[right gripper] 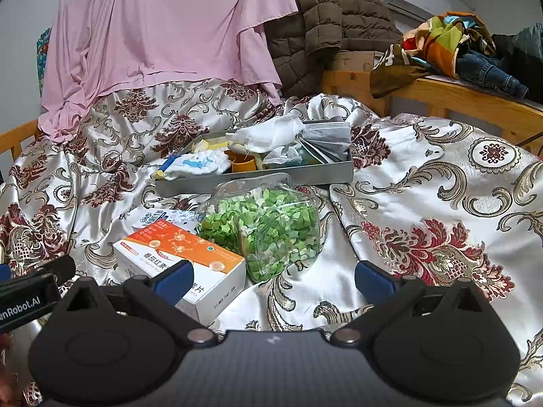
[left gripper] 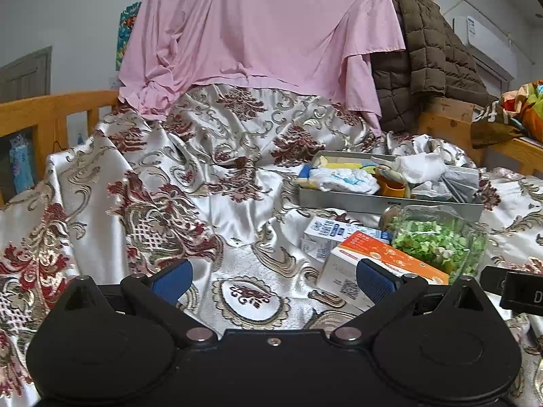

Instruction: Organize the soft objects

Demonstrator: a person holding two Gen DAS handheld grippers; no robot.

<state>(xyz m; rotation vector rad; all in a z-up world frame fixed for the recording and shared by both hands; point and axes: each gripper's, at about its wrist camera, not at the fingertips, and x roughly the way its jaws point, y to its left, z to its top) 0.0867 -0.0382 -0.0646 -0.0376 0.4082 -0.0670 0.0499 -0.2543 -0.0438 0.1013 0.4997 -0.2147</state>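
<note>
A grey tray (right gripper: 258,179) (left gripper: 373,201) on the patterned bedspread holds soft items: a white printed cloth (right gripper: 200,162) (left gripper: 346,179), a white sock (right gripper: 268,134) (left gripper: 420,166), grey face masks (right gripper: 329,140) (left gripper: 461,178) and an orange cup (right gripper: 242,164). In front of it lie a clear bag of green pieces (right gripper: 268,227) (left gripper: 437,240), an orange-and-white box (right gripper: 183,254) (left gripper: 380,271) and a blue-and-white carton (left gripper: 332,234). My left gripper (left gripper: 273,279) is open above bare bedspread, left of the box. My right gripper (right gripper: 273,278) is open just short of the bag, its left finger over the box.
A pink sheet (left gripper: 258,27) hangs at the back beside a brown quilted coat (left gripper: 424,54). Wooden bed rails (right gripper: 458,98) (left gripper: 51,108) run along both sides; colourful clothes and jeans (right gripper: 465,47) are piled on the right rail. The bedspread (right gripper: 441,203) is wrinkled.
</note>
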